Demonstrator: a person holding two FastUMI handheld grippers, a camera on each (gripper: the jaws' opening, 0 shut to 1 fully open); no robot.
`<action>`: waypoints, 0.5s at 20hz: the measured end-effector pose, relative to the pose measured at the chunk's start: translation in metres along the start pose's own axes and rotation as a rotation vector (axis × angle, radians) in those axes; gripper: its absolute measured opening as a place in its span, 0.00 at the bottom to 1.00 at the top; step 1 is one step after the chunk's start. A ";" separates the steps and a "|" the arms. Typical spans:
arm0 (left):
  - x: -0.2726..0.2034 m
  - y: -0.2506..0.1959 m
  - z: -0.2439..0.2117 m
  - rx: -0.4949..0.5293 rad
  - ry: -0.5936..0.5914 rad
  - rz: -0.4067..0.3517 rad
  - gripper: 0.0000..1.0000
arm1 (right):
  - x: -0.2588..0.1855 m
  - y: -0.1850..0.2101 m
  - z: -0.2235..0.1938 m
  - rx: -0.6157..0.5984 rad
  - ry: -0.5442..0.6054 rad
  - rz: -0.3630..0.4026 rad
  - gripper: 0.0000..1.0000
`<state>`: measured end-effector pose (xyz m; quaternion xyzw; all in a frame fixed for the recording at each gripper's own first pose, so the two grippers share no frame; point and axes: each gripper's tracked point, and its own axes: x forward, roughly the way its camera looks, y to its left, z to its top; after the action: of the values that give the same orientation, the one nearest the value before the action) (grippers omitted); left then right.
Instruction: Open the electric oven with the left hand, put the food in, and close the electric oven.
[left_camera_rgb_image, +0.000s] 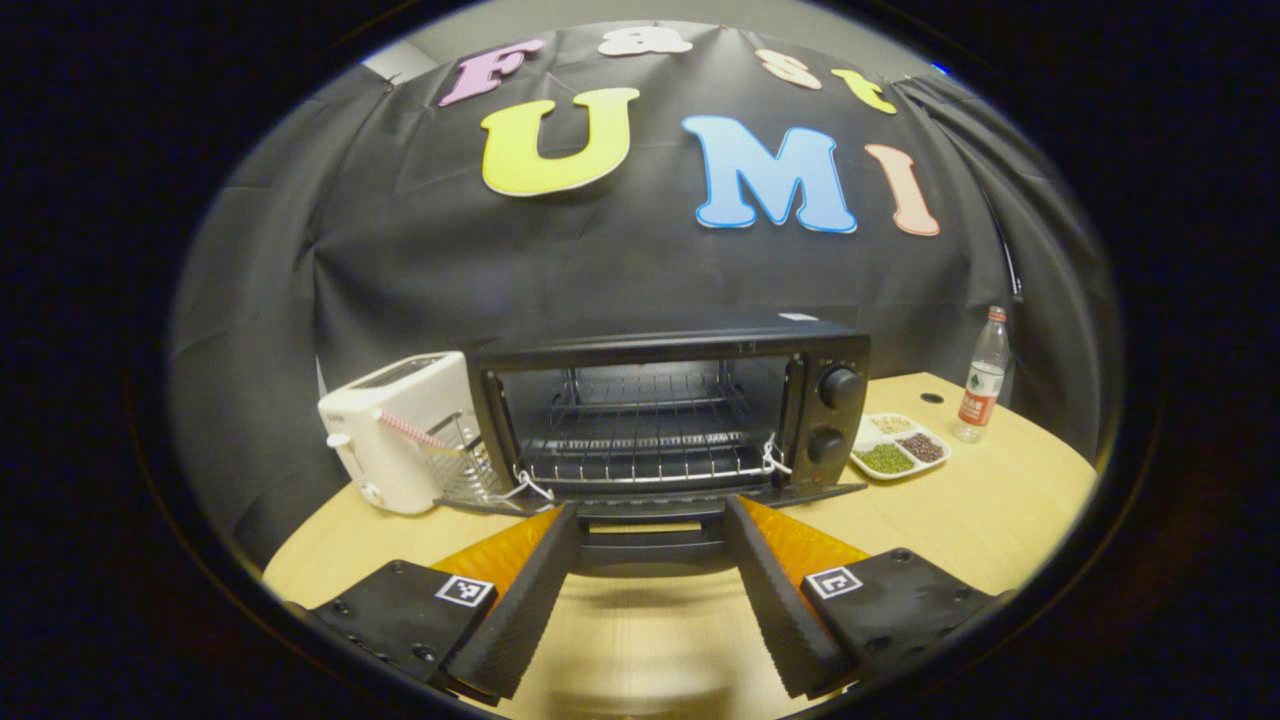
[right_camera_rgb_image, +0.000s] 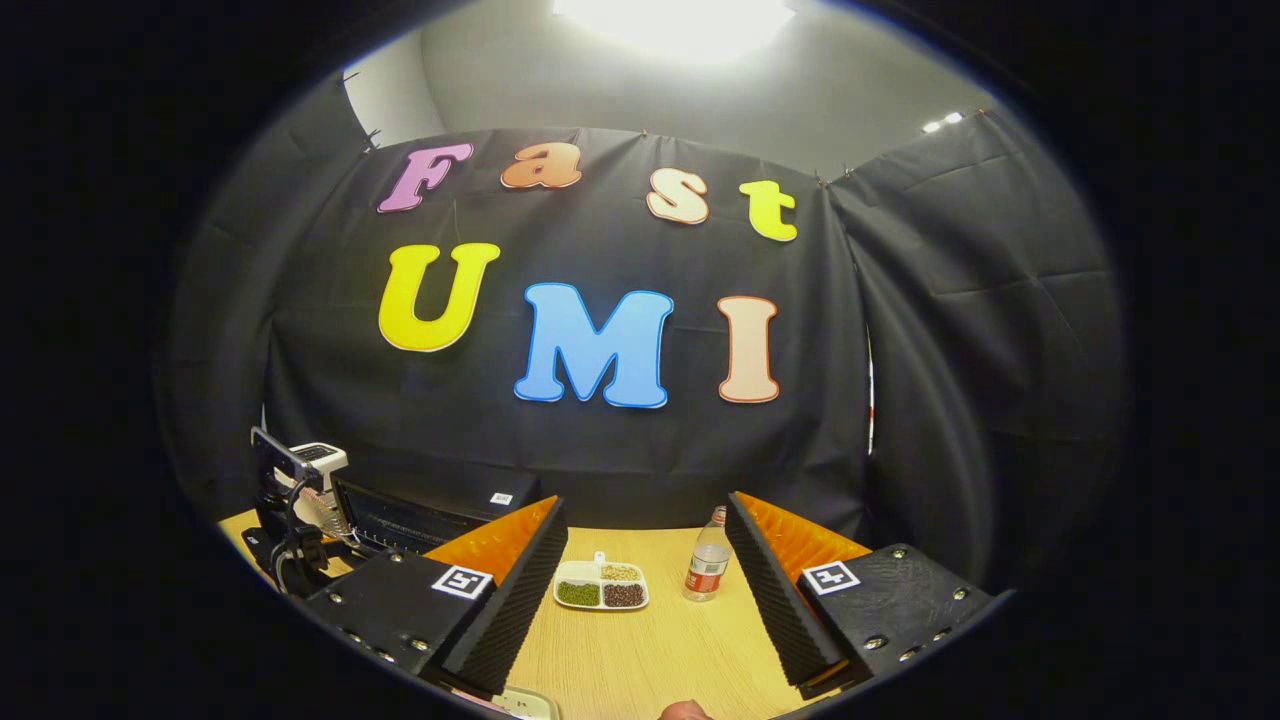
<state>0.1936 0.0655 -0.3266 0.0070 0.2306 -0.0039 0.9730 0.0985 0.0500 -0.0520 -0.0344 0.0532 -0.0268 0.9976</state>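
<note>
Left gripper sits low over the table, jaws spread wide and holding nothing, fingers framing the front edge of the oven door. That door hangs fully down and flat. Behind it the oven stands open, wire rack bare inside, two knobs on its right panel. A white toaster stands just beside the oven's left wall. Right of the oven lies the food tray, three compartments of green, dark and pale grains, with a bottle near it.

Right gripper is likewise spread and empty, well apart from the tray and bottle ahead.
</note>
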 end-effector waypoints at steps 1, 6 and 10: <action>-0.001 -0.001 -0.005 0.000 0.012 0.001 1.00 | -0.001 0.000 -0.002 0.002 0.003 0.002 0.97; -0.005 -0.003 -0.027 0.016 0.059 0.001 0.91 | -0.009 -0.003 -0.006 0.012 0.019 0.005 0.97; -0.013 -0.002 -0.045 0.002 0.092 0.008 1.00 | -0.017 -0.003 -0.006 -0.004 0.021 0.015 0.97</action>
<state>0.1621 0.0646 -0.3610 0.0093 0.2751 0.0003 0.9614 0.0807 0.0473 -0.0559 -0.0356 0.0640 -0.0196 0.9971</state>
